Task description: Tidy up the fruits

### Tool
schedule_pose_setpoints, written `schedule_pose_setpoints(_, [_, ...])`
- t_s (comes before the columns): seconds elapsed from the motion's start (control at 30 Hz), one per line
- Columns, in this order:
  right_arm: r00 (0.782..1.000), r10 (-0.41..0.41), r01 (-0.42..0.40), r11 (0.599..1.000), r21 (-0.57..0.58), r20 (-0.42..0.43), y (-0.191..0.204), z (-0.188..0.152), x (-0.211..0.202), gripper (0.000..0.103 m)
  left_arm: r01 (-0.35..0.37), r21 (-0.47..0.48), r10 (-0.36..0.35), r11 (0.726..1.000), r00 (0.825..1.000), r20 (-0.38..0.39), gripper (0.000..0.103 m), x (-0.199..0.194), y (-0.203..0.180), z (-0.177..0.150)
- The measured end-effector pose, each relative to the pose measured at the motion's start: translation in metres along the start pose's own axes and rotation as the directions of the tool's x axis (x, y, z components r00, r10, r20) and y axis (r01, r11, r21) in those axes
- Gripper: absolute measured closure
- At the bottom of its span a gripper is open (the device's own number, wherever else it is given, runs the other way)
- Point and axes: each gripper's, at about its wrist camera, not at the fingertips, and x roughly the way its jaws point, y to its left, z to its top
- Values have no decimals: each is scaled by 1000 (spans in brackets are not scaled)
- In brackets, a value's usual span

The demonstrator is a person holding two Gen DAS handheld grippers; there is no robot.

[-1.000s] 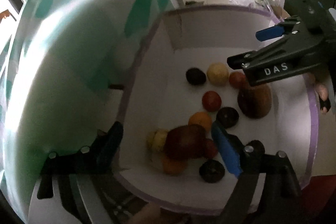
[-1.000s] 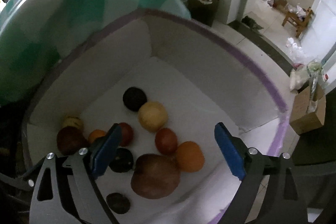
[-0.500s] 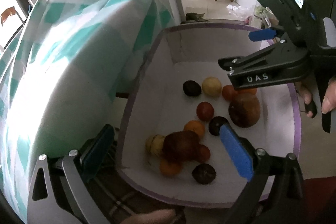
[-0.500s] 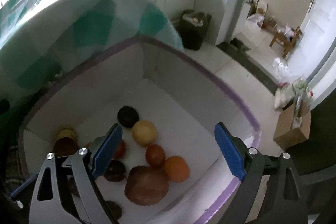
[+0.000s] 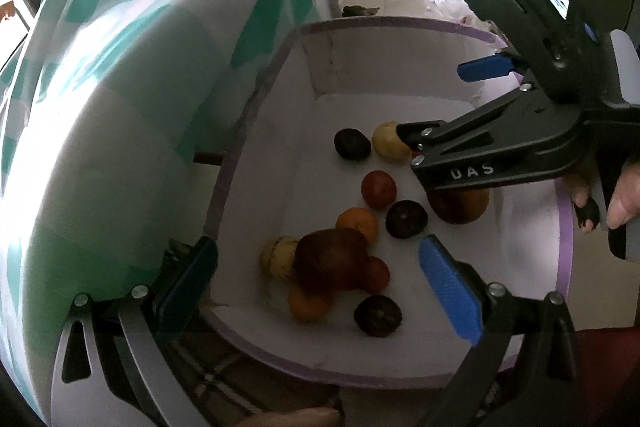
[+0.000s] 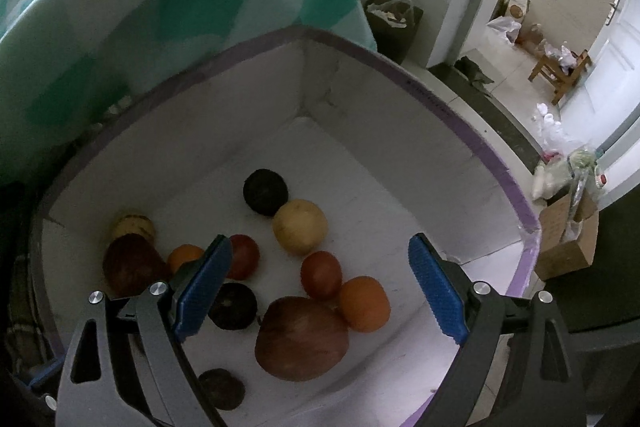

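White letters "DAS" stand on the right gripper (image 5: 486,107).

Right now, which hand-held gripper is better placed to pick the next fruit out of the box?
Probably the right hand-held gripper: open, empty, with the red fruit framed between its fingers. The left hand-held gripper, also open, straddles the white box's wall.

A table draped in a teal-and-white checked tablecloth (image 6: 168,11) rises to the left of the tongs. Beyond them a dark bin with a bag (image 6: 394,21) stands by white cabinets, a small wooden stool (image 6: 560,73) sits on the tiled floor, and a cardboard box (image 6: 568,239) lies to the right.
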Motion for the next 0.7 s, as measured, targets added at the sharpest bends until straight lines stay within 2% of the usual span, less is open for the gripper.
schedule_pose_setpoints(0.7, [999,11,-11,1000,1,-40,4,0,11,16,6,7,-5,1000,1000,-25,2,4,-1,-1])
